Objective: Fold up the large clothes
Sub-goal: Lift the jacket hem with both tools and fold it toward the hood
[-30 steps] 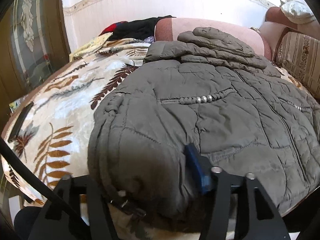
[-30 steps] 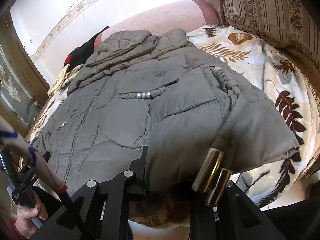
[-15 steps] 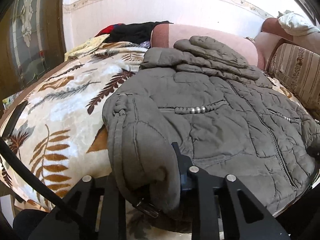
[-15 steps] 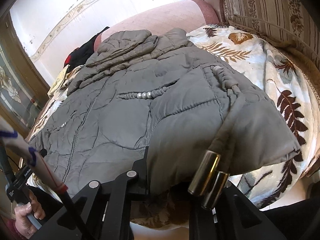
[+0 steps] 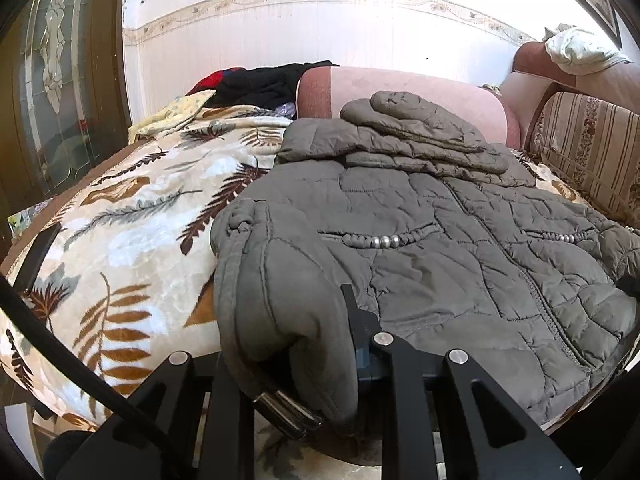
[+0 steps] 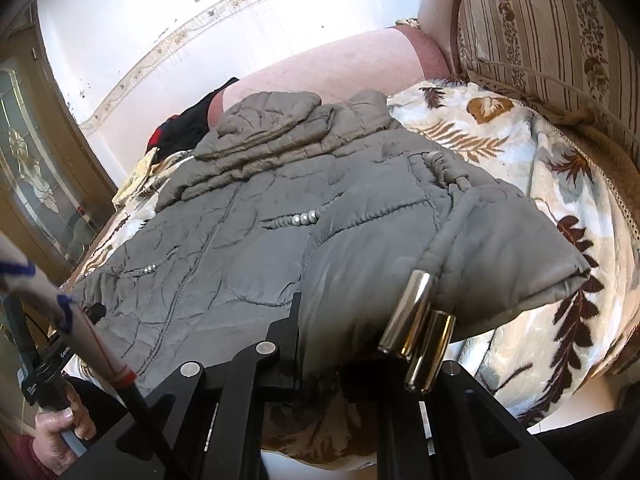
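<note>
The left gripper (image 5: pixel 288 344) has closed on the jacket (image 5: pixel 460 248) hem and lifted it.

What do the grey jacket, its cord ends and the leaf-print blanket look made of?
Jacket: quilted synthetic shell, probably padded, with a matte finish, puffy stitched panels and fine creases. Cord ends: polished metal by the look, mirror-bright and gold-silver. Blanket: plush fleece, judging by its soft sheen and fuzzy pile.

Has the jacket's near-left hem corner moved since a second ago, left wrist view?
Yes. The jacket corner, pinched in the left gripper, has lifted and bunched rightward, uncovering more of the leaf-print blanket beside it.
</note>
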